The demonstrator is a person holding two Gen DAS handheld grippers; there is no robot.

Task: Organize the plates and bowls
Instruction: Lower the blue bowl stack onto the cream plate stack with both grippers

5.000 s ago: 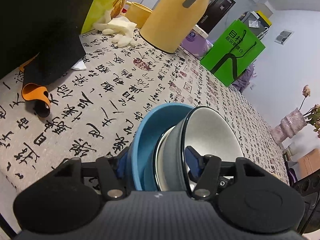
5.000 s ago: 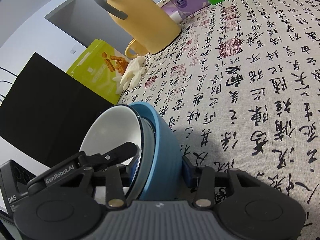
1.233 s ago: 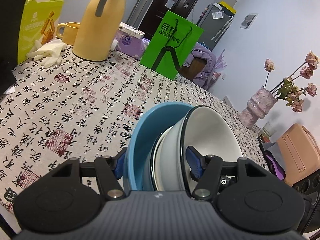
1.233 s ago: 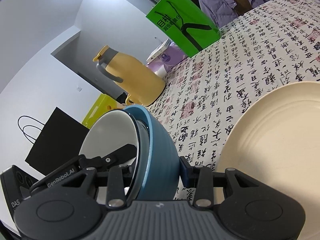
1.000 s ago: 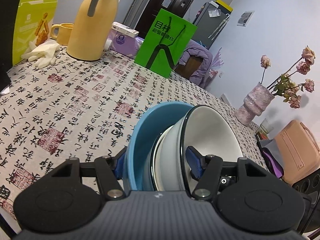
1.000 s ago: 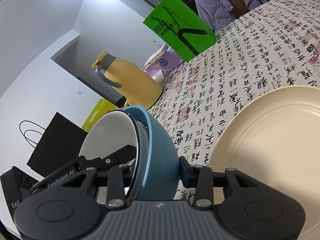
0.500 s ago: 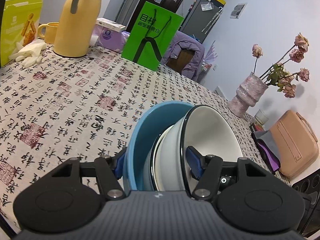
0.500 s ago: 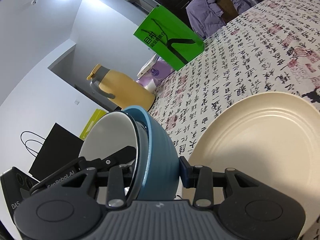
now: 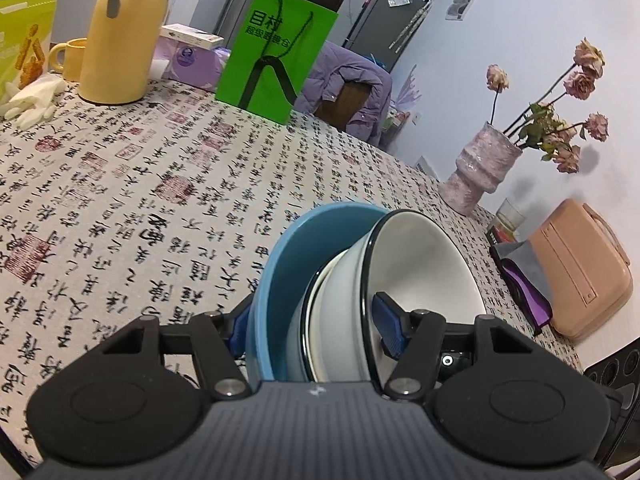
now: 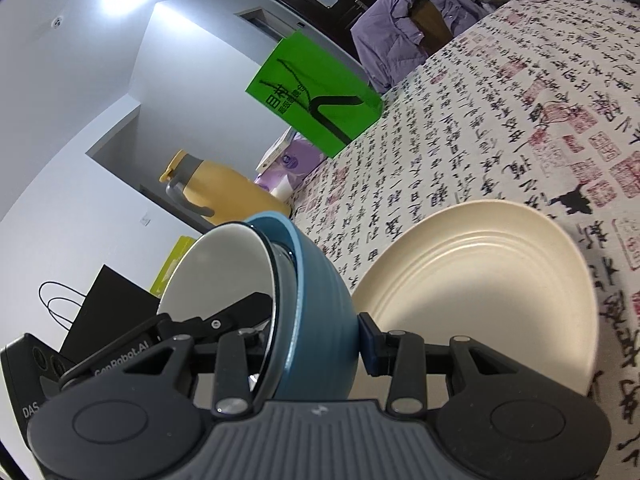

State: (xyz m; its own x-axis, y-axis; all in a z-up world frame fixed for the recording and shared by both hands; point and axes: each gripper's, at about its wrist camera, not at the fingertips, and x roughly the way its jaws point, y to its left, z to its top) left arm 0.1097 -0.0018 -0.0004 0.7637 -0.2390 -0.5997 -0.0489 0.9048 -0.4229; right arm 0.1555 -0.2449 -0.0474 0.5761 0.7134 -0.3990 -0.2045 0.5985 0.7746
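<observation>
Cream plate [image 10: 472, 292] nearer; nested bowls [image 9: 360, 292] held on edge.

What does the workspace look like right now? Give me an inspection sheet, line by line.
Surface: table under a calligraphy-print cloth.
Job's things: nested bowl stack, blue bowl outermost and white bowl innermost, held tilted above the table; cream plate lying beside it.
Clutter: yellow jug, yellow mug, green bag, white gloves, vase of dried roses, black bag.
Grippers: left gripper and right gripper each clamp the stack.
Cables: nothing seen.
Surroundings: purple jacket on a chair, dark door.
</observation>
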